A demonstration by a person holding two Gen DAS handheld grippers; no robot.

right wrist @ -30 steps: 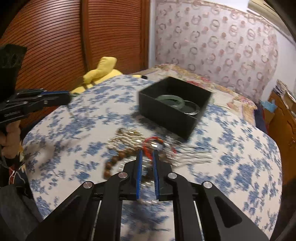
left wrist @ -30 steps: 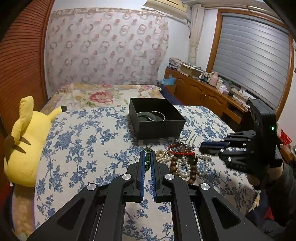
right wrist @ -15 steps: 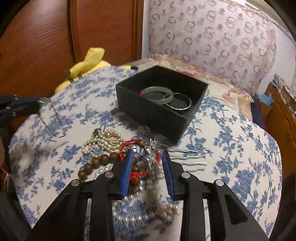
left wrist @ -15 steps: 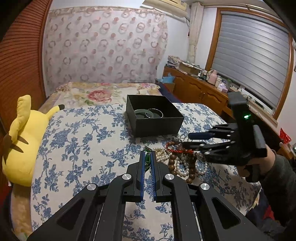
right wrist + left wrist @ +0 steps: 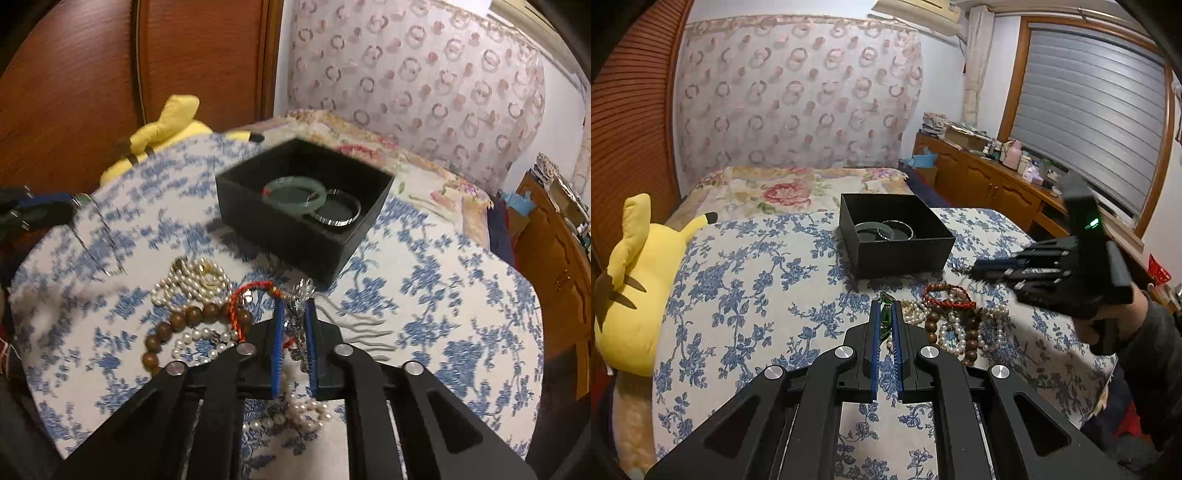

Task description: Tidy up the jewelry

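Note:
A black box (image 5: 894,236) (image 5: 306,206) on the floral bedspread holds a green jade bangle (image 5: 294,189) and a silver bangle (image 5: 338,212). In front of it lies a pile of jewelry: pearl strands (image 5: 192,284), brown wooden beads (image 5: 173,325), a red cord bracelet (image 5: 947,295). My left gripper (image 5: 885,314) is shut on a green pendant (image 5: 885,310) with a thin chain hanging (image 5: 96,240). My right gripper (image 5: 293,314) is shut on a silver ornament (image 5: 301,295) lifted just above the pile; it also shows in the left wrist view (image 5: 982,266).
A yellow plush toy (image 5: 631,280) lies at the bed's left edge. A wooden cabinet with clutter (image 5: 997,173) stands along the right wall under the window. Silver hairpins (image 5: 362,325) lie right of the pile.
My right gripper has closed from open onto the silver ornament in the pile and moved closer to the box. My left gripper still holds the green pendant, almost unmoved.

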